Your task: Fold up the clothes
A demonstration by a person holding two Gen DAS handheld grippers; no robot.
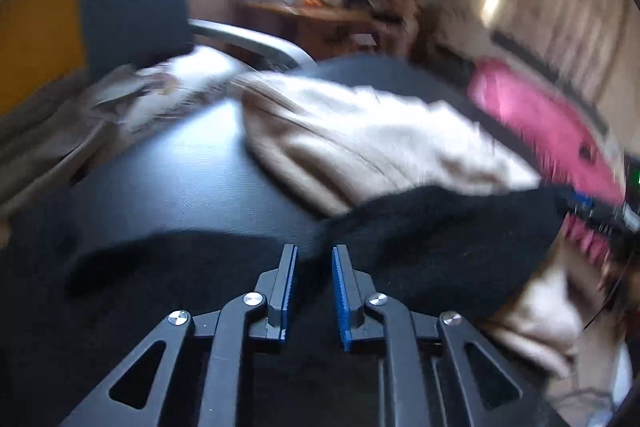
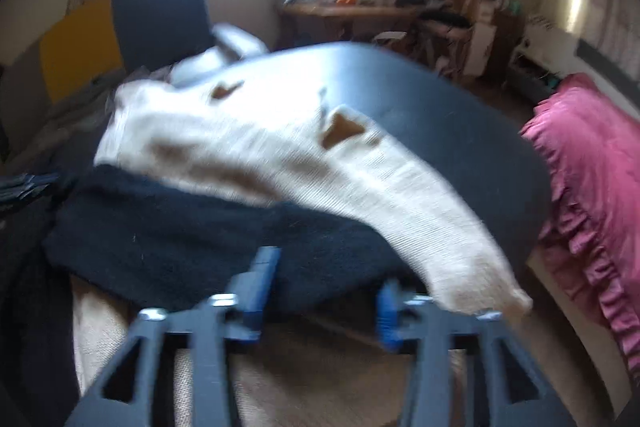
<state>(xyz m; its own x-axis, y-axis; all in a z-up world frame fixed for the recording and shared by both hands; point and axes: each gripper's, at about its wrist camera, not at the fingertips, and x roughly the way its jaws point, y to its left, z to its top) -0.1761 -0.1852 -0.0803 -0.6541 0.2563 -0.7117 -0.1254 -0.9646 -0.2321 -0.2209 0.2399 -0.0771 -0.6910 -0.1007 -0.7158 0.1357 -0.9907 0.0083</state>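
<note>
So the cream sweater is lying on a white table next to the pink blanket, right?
Not quite. The table is black, not white, as the right wrist view shows. The cream sweater does lie on it, with the pink blanket beside the table.

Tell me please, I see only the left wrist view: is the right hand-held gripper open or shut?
Observer: Open. The right hand-held gripper has its jaws apart and they press on nothing.
Operator: Thank you. Does the cream sweater carry any marks that I cannot see?
Observer: Yes. The cream sweater shows brown patches on its upper side.
</note>
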